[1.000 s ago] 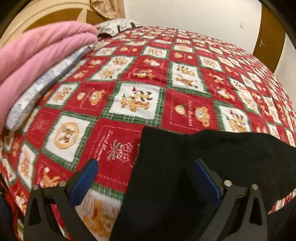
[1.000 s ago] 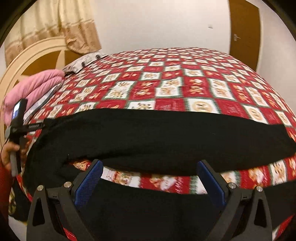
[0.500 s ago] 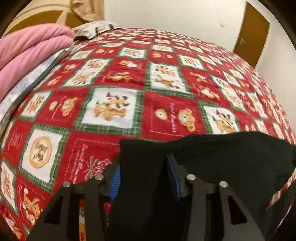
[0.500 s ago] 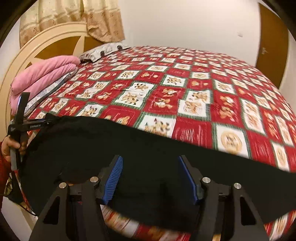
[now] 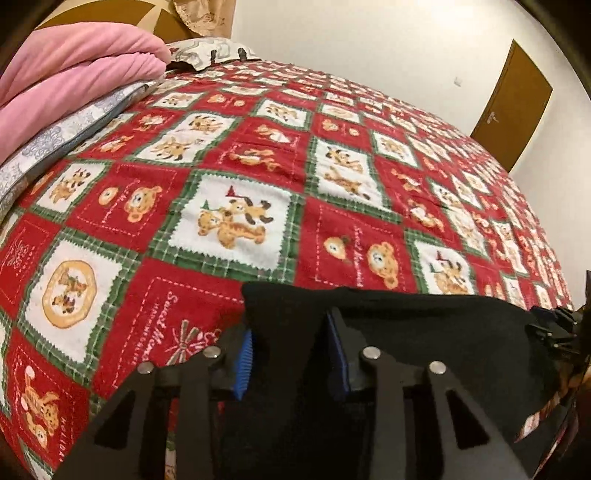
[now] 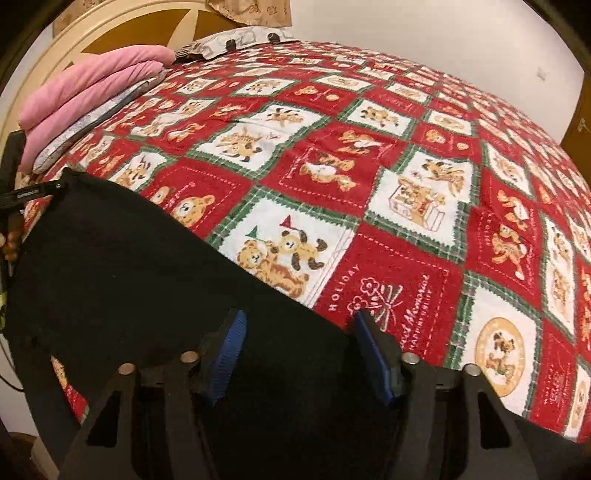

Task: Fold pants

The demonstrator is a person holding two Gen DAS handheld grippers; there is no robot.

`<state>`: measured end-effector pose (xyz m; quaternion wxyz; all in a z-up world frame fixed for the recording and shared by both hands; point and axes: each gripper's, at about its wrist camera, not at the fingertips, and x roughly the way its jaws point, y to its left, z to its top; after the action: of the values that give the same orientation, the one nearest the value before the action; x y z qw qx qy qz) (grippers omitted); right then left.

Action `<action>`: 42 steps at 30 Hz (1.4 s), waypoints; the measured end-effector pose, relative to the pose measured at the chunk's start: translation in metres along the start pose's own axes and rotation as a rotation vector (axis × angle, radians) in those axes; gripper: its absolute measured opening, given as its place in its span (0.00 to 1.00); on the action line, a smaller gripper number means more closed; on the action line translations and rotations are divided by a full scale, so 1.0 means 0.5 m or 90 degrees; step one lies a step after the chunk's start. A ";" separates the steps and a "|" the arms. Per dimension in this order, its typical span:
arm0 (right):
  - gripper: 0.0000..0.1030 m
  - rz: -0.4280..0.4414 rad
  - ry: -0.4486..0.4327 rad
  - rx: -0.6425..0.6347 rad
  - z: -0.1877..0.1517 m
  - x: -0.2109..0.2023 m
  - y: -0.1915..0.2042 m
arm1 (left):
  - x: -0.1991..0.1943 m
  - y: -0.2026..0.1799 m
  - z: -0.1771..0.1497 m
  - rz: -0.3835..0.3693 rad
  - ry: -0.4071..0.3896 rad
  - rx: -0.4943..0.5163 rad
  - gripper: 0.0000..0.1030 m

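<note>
Black pants [image 5: 424, 332] lie along the near edge of a bed with a red Christmas quilt [image 5: 258, 166]. My left gripper [image 5: 290, 354] is shut on the pants' left end, black cloth bunched between its blue pads. In the right wrist view the pants [image 6: 129, 266] stretch from the left gripper [image 6: 33, 192] at far left to my right gripper [image 6: 299, 354]. The right gripper is shut on the pants' edge, with a thick fold of cloth between its blue pads. The right gripper shows at the right edge of the left wrist view [image 5: 554, 328].
Folded pink blankets [image 5: 66, 74] on a grey patterned pillow [image 5: 55, 144] lie at the bed's left. A cream headboard [image 6: 110, 33] and a curtain [image 5: 203, 14] stand behind. A brown door [image 5: 513, 96] is at far right. The quilt [image 6: 406, 166] spreads beyond the pants.
Both grippers went from wide open to shut on the pants' edge. Both have since lifted and carried the cloth forward over the quilt.
</note>
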<state>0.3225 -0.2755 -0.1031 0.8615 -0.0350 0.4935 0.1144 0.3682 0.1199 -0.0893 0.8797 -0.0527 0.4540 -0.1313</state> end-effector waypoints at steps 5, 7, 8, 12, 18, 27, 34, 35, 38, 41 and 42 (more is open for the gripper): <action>0.05 0.027 0.015 0.013 0.002 -0.029 0.015 | -0.001 -0.019 0.013 0.025 0.002 0.021 0.36; 0.05 0.022 -0.001 0.010 -0.003 -0.058 0.030 | -0.014 -0.022 0.011 0.013 -0.005 0.025 0.26; 0.05 0.022 -0.012 0.014 -0.005 -0.075 0.036 | -0.024 -0.024 0.010 0.010 -0.013 0.027 0.23; 0.05 0.022 -0.072 0.034 -0.020 -0.169 0.057 | -0.102 -0.026 0.006 -0.002 -0.076 0.022 0.21; 0.05 0.045 -0.158 0.049 -0.085 -0.318 0.116 | -0.240 -0.037 -0.033 -0.025 -0.171 0.043 0.21; 0.05 0.078 -0.197 -0.012 -0.280 -0.423 0.260 | -0.369 0.004 -0.181 -0.061 -0.244 0.017 0.21; 0.05 0.046 -0.133 -0.035 -0.429 -0.337 0.317 | -0.335 0.028 -0.312 -0.039 -0.197 0.009 0.22; 0.05 0.035 -0.125 -0.046 -0.441 -0.326 0.324 | -0.333 0.029 -0.323 -0.035 -0.194 0.010 0.24; 0.05 0.010 -0.097 -0.068 -0.469 -0.289 0.337 | -0.308 0.037 -0.360 -0.005 -0.177 0.012 0.37; 0.06 -0.010 -0.079 -0.063 -0.481 -0.261 0.337 | -0.277 0.049 -0.387 0.062 -0.152 0.013 0.70; 0.06 -0.011 -0.082 -0.057 -0.484 -0.258 0.336 | -0.277 0.057 -0.395 0.077 -0.151 0.009 0.80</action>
<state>0.0171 -0.1752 -0.1070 0.8900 -0.0705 0.4311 0.1311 0.1365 0.1911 -0.1017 0.9338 -0.0342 0.3485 -0.0741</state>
